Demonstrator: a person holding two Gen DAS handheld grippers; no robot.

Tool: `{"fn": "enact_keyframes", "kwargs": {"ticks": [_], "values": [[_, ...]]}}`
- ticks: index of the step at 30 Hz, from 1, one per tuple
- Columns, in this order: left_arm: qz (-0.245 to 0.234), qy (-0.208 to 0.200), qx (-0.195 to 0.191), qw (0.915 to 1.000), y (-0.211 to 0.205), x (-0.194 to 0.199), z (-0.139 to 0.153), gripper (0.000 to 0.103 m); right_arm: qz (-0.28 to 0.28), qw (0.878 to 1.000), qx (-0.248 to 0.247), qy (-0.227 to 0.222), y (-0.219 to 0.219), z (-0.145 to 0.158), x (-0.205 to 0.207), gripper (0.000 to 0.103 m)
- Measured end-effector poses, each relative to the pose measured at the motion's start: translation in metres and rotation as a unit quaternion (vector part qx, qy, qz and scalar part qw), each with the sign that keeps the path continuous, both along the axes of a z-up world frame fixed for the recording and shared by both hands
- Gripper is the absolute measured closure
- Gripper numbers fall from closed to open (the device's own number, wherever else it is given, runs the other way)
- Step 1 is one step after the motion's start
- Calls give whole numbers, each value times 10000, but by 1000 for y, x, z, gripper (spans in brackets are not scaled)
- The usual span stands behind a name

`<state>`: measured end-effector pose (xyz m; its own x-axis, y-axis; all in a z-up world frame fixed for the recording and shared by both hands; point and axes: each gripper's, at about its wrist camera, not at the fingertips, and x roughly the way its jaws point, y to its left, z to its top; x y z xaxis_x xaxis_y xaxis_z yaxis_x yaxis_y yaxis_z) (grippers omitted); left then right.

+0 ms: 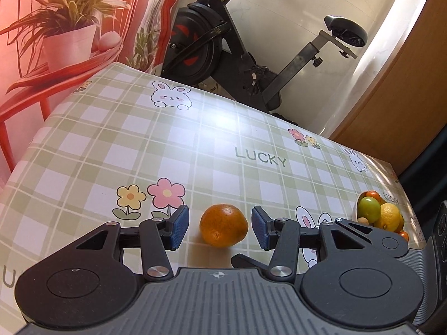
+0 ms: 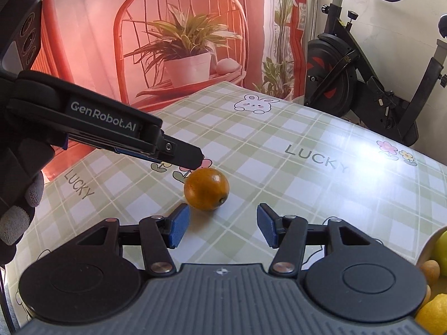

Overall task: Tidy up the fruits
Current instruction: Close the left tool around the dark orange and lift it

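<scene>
Both tools (image 1: 220,227) (image 2: 220,229) part-open, orange (image 1: 223,224) ungripped

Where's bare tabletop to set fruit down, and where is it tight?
Free: the table from the orange back to the far edge, and around the LUCKY print. Crowded: the fruit bowl corner, and around the orange between both grippers.

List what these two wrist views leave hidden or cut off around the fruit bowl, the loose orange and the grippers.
- Bowl, left wrist view: the gripper's housing covers its lower part, so the fruit count is unclear.
- Bowl, right wrist view: cut off by the right edge.
- Orange, right wrist view: the left gripper overlaps its top; contact unclear.
- Left gripper's pads, right wrist view: hidden side-on.
</scene>
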<state>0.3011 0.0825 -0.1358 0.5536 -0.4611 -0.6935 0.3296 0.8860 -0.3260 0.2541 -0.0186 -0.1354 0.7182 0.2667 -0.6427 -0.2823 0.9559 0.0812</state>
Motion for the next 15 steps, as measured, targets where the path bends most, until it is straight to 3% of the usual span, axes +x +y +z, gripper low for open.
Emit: {"fn": "enact_keyframes", "kwargs": {"ticks": [15], "values": [[-123, 260, -192, 9994, -3, 14, -22, 54, 246, 9996, -69, 137, 19, -18, 27, 52]]}}
